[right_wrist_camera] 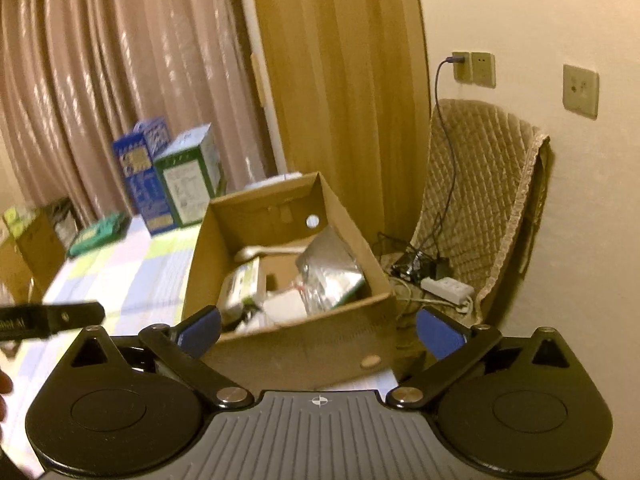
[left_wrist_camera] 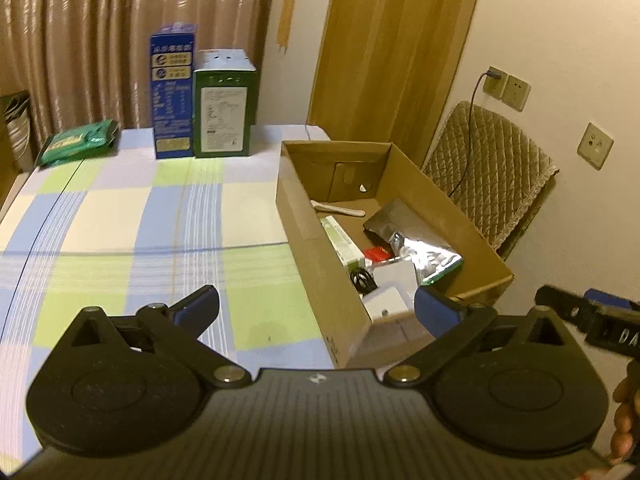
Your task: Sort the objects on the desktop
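An open cardboard box (left_wrist_camera: 308, 248) (right_wrist_camera: 296, 344) stands on the right side of the checked tablecloth (left_wrist_camera: 140, 220). Inside lie a silver foil bag (left_wrist_camera: 416, 240) (right_wrist_camera: 328, 272), a green and white carton (left_wrist_camera: 344, 240) (right_wrist_camera: 240, 284), a white spoon (left_wrist_camera: 340, 209), a small red item (left_wrist_camera: 376, 254), a black cable (left_wrist_camera: 362, 280) and a white block (left_wrist_camera: 386, 302). My left gripper (left_wrist_camera: 316, 308) is open and empty, above the box's near left corner. My right gripper (right_wrist_camera: 318, 330) is open and empty, in front of the box's near wall.
A blue carton (left_wrist_camera: 172, 96) and a green carton (left_wrist_camera: 224, 108) stand at the table's far edge, with a green packet (left_wrist_camera: 76, 142) to their left. A padded chair (left_wrist_camera: 488, 172) (right_wrist_camera: 480, 184), a power strip (right_wrist_camera: 448, 290) and cables lie right of the table. Curtains hang behind.
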A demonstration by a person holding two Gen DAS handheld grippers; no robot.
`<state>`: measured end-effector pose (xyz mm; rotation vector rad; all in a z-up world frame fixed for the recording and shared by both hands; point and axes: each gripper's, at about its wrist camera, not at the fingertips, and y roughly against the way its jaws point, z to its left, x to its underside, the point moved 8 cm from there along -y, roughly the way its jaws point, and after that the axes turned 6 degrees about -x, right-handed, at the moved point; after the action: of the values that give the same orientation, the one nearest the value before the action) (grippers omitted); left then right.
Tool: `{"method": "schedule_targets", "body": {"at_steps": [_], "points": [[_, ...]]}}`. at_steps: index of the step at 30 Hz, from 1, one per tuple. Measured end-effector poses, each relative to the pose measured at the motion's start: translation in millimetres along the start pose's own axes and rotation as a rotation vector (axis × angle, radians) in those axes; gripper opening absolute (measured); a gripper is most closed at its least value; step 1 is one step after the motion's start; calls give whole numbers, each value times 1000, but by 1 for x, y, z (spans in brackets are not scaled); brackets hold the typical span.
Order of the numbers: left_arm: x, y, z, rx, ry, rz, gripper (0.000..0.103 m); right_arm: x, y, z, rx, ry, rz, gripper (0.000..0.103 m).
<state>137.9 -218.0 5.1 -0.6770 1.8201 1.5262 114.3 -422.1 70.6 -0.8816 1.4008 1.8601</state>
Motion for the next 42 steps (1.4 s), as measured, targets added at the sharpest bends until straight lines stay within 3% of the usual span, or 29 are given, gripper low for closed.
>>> {"method": "schedule_targets", "body": {"at_steps": [9,27,42], "points": [[23,41,-2,-37,11,-2,102,21,28,15,28,58,58,101],[57,100,9,-50,32,-29,102,33,90,34,-19,4,-17,101],[62,120,5,-45,33,-55,102,36,104,53,-29,70,-19,101]]}}
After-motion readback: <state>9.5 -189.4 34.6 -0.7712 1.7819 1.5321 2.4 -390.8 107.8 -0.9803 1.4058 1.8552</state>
